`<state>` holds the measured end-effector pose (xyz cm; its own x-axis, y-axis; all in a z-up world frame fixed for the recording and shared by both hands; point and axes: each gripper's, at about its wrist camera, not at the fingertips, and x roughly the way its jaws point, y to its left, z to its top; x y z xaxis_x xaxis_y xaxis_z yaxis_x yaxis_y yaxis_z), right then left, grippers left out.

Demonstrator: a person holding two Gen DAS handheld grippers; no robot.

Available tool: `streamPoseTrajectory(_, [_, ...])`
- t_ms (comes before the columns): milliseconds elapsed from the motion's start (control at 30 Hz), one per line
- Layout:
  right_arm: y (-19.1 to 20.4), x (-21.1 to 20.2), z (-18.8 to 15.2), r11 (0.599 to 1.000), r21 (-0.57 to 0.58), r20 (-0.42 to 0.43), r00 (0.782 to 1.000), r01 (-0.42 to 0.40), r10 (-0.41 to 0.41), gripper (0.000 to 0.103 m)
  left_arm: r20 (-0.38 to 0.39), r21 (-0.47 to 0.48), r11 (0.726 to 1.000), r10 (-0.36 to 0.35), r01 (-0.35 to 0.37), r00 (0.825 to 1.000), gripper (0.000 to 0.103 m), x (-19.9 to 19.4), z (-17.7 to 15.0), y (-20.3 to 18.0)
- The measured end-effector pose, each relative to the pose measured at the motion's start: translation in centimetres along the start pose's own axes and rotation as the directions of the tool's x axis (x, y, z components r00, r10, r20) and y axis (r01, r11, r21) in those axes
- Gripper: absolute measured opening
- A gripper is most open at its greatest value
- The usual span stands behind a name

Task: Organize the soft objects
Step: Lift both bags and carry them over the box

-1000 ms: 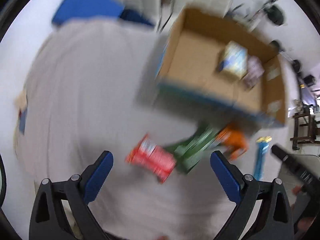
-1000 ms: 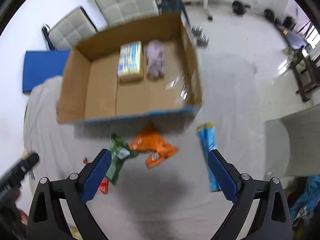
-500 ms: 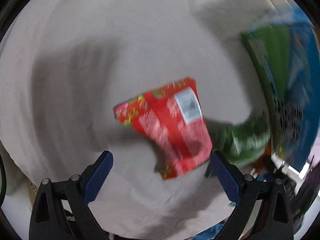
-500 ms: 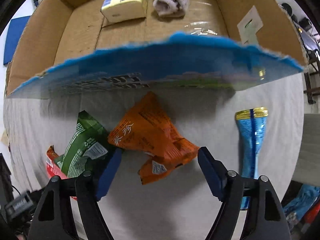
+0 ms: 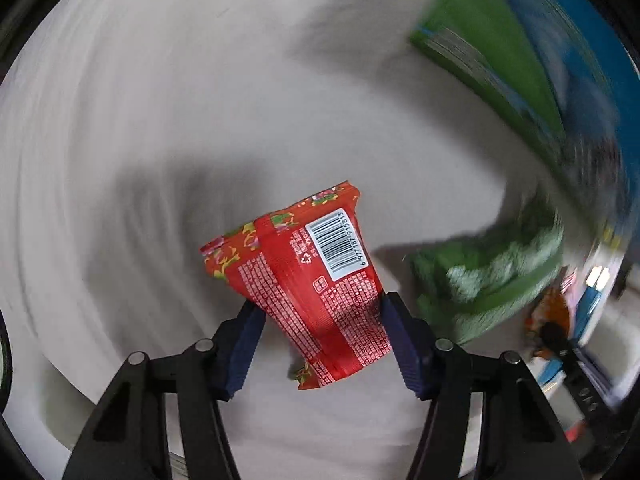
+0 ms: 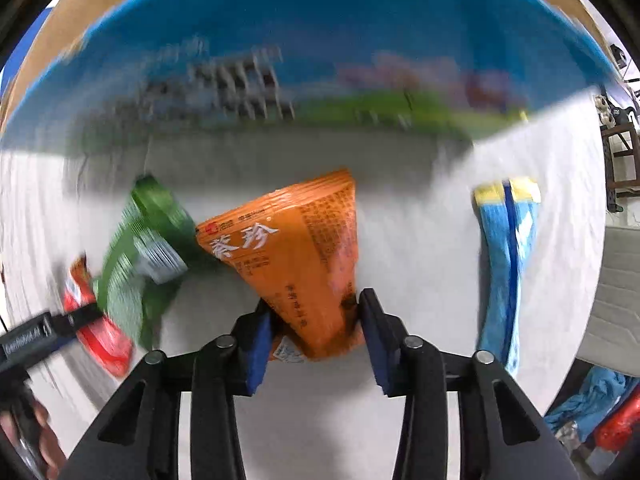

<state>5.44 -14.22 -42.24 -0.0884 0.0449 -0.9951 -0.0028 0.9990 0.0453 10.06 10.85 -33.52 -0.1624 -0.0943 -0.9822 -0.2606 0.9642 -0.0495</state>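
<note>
In the left wrist view my left gripper [image 5: 320, 320] has its blue pads pressed on both sides of a red snack bag [image 5: 308, 276] with a barcode, on the pale cloth. In the right wrist view my right gripper [image 6: 316, 312] is shut on the lower end of an orange snack bag [image 6: 296, 256]. A green bag [image 6: 140, 256] lies to its left; it shows blurred in the left wrist view [image 5: 492, 284]. A blue and yellow packet [image 6: 506, 264] lies to the right. The red bag [image 6: 98, 332] and the left gripper show at far left.
The cardboard box's blue and green printed wall [image 6: 304, 68] stands close behind the bags; it also fills the upper right of the left wrist view [image 5: 520, 52]. The pale cloth [image 5: 180, 100] covers the surface. Blue and red cloth items [image 6: 596, 408] lie off the edge at lower right.
Both grippers moved down to the bags and closed: the left onto the red bag, the right onto the orange bag. The box wall now looms much closer.
</note>
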Motion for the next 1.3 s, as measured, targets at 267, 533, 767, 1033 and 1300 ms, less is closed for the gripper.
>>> streamPoseTrajectory(267, [0.6, -0.3, -3.3, 0.998, -0.049, -0.04, 0.998, -0.049, 0.047, 0.066, -0.029, -0.027, 0.999, -0.024, 0.023, 0.999, 0.06, -1.0, 0.6, 1.5])
streamPoseTrajectory(533, [1.4, 0.3, -0.2, 0.996, -0.03, -0.057, 0.995, -0.082, 0.08, 0.07, -0.052, -0.262, 0.955, -0.159, 0.14, 0.986, 0.064, 2.3, 1.0, 3.0])
streamPoseTrajectory(767, [0.6, 0.5, -0.9, 0.999, -0.004, -0.079, 0.995, -0.053, 0.052, 0.045, 0.013, 0.124, 0.99, 0.064, -0.065, 0.998, 0.053, 2.6, -1.2, -3.0])
streamPoseTrajectory(1033, [1.5, 0.9, -3.8, 0.998, -0.038, -0.11, 0.993, -0.051, 0.046, 0.044, 0.012, 0.341, 0.931, 0.136, -0.132, 0.991, 0.051, 4.2, -6.3, -8.0])
streamPoseTrajectory(1300, [-0.2, 1.2, -4.2, 0.992, 0.052, -0.102, 0.987, -0.116, 0.121, 0.055, 0.006, 0.112, 0.994, 0.0, -0.001, 1.0, 0.05, 4.0, -4.0, -4.7])
